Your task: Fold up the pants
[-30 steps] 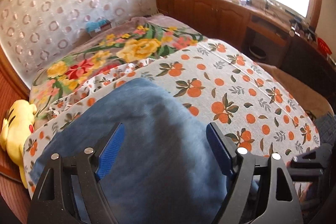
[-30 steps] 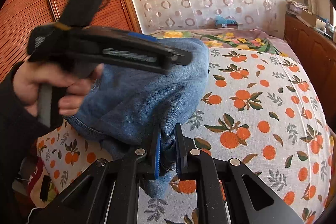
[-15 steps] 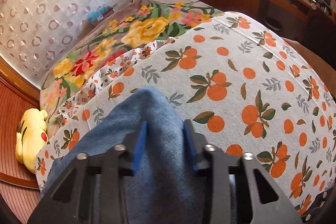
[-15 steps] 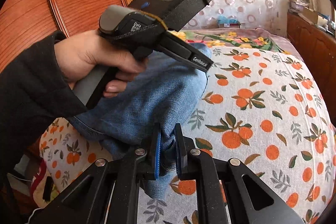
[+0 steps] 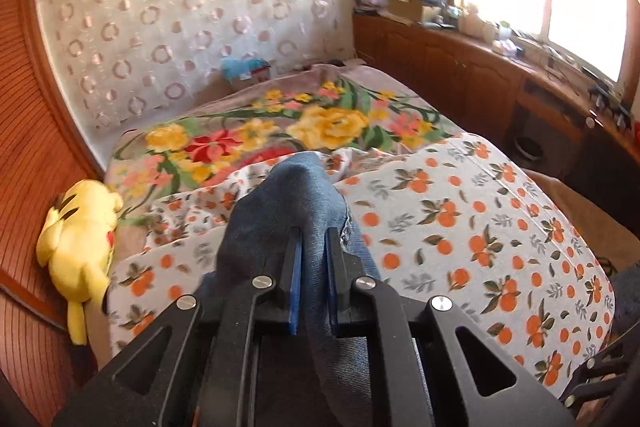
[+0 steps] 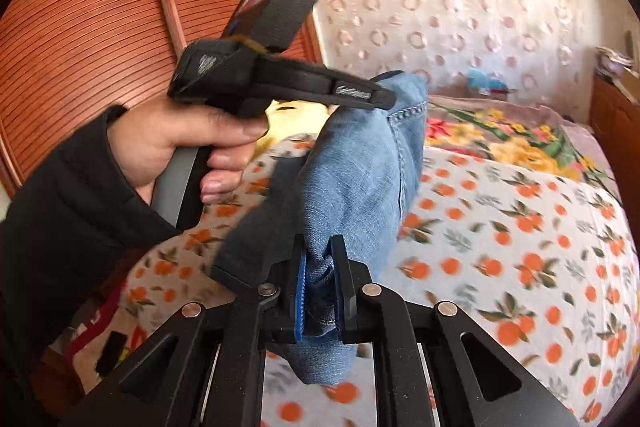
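Both grippers are clamped on the blue denim pants, which hang bunched in the air above the bed instead of lying on it. Seen from the left wrist, the left gripper has its jaws pressed together on a thick fold of the denim, the cloth rising in a hump just past the fingertips and hiding part of the orange-print sheet behind it. Seen from the right wrist, the right gripper pinches a crumpled bundle of the same pants between its blue-lined jaws, and a tail of fabric droops below them. From there the denim stretches up and away to the left gripper, whose closed tip bites the far upper part near a stitched seam. The person's left hand, in a dark sleeve, grips that tool's handle. Under the pants the orange-print sheet covers the near half of the bed; a floral blanket covers the far half toward the headboard wall. Along the bed's left edge, against the ribbed wooden panel, lies a yellow plush toy.
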Tool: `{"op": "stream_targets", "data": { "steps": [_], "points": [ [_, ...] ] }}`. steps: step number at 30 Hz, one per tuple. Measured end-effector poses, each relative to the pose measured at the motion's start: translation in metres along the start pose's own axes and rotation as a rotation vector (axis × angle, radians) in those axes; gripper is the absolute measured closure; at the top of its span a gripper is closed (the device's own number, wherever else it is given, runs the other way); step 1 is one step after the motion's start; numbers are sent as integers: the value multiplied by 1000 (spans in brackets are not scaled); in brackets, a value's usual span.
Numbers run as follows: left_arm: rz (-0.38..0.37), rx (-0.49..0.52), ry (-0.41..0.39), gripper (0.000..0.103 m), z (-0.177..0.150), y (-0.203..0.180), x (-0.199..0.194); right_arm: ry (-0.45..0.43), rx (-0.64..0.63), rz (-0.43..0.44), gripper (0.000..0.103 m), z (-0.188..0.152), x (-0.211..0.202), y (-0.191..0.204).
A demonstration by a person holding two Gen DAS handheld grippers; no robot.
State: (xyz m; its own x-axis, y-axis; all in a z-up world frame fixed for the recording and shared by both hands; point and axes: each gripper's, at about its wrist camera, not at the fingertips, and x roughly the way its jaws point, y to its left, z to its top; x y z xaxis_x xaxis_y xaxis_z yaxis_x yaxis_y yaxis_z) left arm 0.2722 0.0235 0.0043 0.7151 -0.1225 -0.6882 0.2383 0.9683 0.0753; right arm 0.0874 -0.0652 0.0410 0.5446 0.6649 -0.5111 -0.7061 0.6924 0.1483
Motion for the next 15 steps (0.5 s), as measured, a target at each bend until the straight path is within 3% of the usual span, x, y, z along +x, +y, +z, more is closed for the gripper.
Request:
{"op": "stream_targets", "data": {
  "steps": [4,15],
  "points": [
    [9,-97,-13,92,-27,47,-14,-2,-7,30,85,12,0,16],
    [25,-207,-7,92,-85,97,-16,-31,-17,70,79,18,-11,15]
  ]
}}
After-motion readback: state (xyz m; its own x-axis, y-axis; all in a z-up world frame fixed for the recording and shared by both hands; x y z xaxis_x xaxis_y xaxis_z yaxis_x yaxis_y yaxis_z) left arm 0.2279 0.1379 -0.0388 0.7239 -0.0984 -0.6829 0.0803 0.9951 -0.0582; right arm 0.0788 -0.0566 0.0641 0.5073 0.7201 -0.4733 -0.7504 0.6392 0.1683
